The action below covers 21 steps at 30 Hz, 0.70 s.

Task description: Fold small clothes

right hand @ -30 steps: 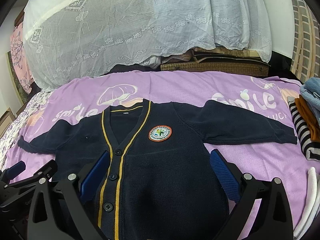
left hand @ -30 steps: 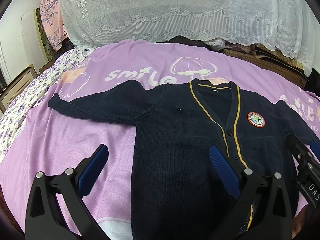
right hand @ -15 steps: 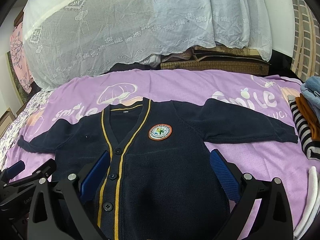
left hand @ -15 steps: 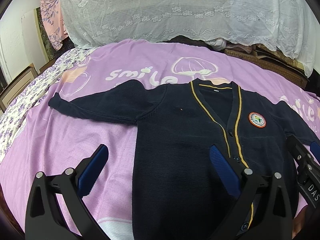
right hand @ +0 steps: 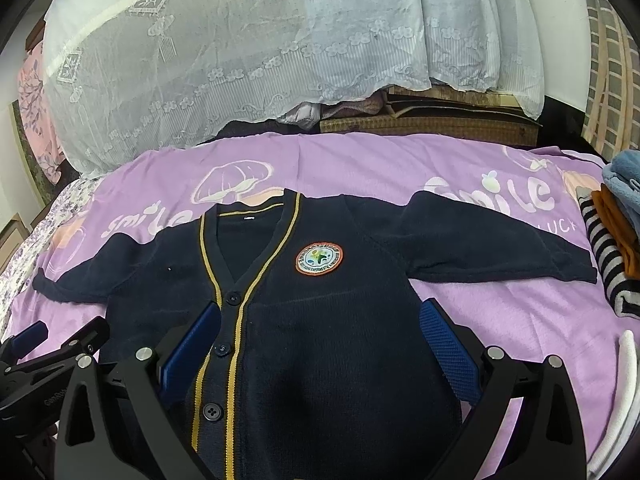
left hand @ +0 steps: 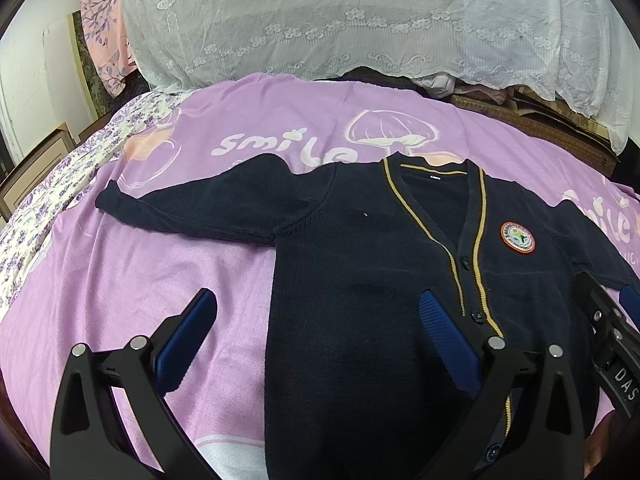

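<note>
A small navy cardigan (left hand: 360, 280) with yellow trim and a round badge (left hand: 518, 237) lies flat, face up, on a purple bedspread (left hand: 140, 272), sleeves spread to both sides. It also shows in the right wrist view (right hand: 320, 320). My left gripper (left hand: 316, 332) is open and empty, hovering over the cardigan's left edge near its lower body. My right gripper (right hand: 320, 340) is open and empty above the cardigan's right half. The left gripper's tip shows at the lower left of the right wrist view (right hand: 56, 344).
A pile under a white lace cover (right hand: 260, 60) fills the back of the bed. A stack of folded clothes (right hand: 612, 240), striped and orange, sits at the right edge. A white cord-like item (right hand: 624, 380) lies at the lower right.
Both grippers have drifted very slightly; the cardigan lies as before and the jaws stay open.
</note>
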Motion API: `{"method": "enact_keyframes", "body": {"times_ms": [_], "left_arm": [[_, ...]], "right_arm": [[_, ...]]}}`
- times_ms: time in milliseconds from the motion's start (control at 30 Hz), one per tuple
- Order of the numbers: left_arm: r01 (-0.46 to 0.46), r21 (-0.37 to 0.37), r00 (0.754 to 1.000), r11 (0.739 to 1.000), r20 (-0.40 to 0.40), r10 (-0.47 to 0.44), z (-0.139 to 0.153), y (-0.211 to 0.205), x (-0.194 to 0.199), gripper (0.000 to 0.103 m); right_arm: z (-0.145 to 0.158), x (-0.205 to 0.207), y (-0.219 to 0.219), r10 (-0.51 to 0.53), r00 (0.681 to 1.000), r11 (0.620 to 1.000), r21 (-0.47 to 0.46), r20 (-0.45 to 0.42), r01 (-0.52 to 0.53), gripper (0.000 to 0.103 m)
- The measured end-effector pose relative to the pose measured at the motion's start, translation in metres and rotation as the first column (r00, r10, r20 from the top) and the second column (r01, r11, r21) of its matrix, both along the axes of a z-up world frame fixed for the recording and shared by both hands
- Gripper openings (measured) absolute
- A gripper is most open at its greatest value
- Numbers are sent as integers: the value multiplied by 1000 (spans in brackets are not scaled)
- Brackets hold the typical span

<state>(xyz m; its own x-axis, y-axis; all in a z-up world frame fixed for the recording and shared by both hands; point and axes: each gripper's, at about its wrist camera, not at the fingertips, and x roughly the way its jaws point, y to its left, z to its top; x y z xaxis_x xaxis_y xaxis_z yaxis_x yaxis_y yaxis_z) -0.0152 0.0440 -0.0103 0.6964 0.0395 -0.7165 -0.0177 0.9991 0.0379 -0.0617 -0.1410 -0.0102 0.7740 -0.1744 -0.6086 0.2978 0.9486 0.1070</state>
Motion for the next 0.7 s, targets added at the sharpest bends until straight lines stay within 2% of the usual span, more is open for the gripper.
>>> {"method": "enact_keyframes", "body": {"times_ms": [100,200,433,600,700], "left_arm": [[-1,-3,1000,1000,-14,1,-3,4,2,99],[-12,-36,999,999,-51,10,-10,13,11,99],[-80,-53,991,995,-113,74,-13,57,47,99],[-177,-109,974,978,-165,157,-10,104,101,99],[-282,-106,948,954,-182,260,-14,141,134,99]], "right_arm": [[-2,2,-4,-9,1000,1000,9,-5,9,100],[-5,2,-17,-34,999,998,43,-7,34,100],[-21,-1,-77,-149,988,968,200,-32,153,100],[-32,-3,-109,-230,971,943,230,-69,240,100],[-41,-6,-122,-263,960,923,264,-96,279,100]]}}
